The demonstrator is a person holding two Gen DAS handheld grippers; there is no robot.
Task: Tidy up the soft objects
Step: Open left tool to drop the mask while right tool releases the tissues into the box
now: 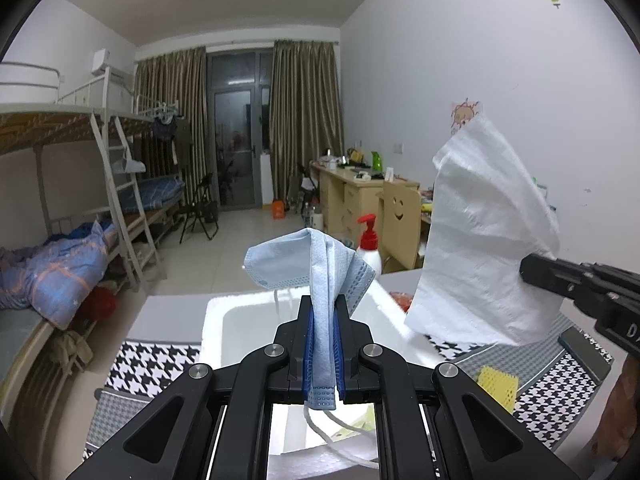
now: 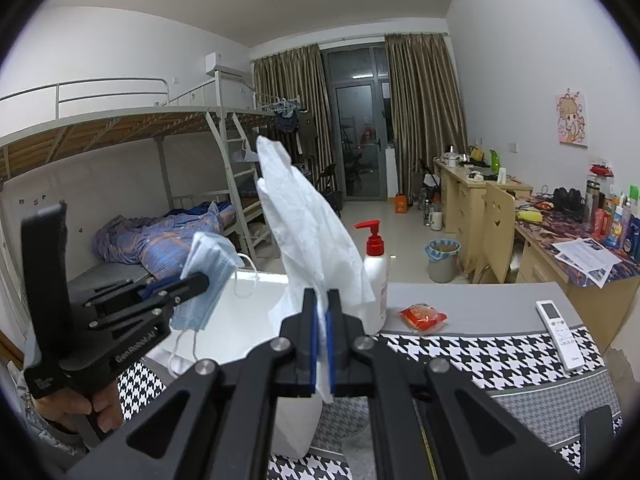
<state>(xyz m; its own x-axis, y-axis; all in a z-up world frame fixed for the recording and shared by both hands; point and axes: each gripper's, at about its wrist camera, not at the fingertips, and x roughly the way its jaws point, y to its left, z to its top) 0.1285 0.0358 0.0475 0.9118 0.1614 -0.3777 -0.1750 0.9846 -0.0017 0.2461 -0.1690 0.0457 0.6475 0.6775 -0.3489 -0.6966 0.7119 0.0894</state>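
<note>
A blue mask (image 1: pixel 320 276) is clamped by the left gripper (image 1: pixel 323 312), directly above the white box (image 1: pixel 216 320) rim. A white tissue (image 2: pixel 308 232) is pinched by the right gripper (image 2: pixel 322 300); the bottle (image 2: pixel 376 272) stands just beyond it.

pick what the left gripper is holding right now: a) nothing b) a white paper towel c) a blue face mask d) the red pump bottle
c: the left gripper is shut on the blue face mask, whose ear loop hangs below, while the white paper towel is clamped in the right gripper.
</note>
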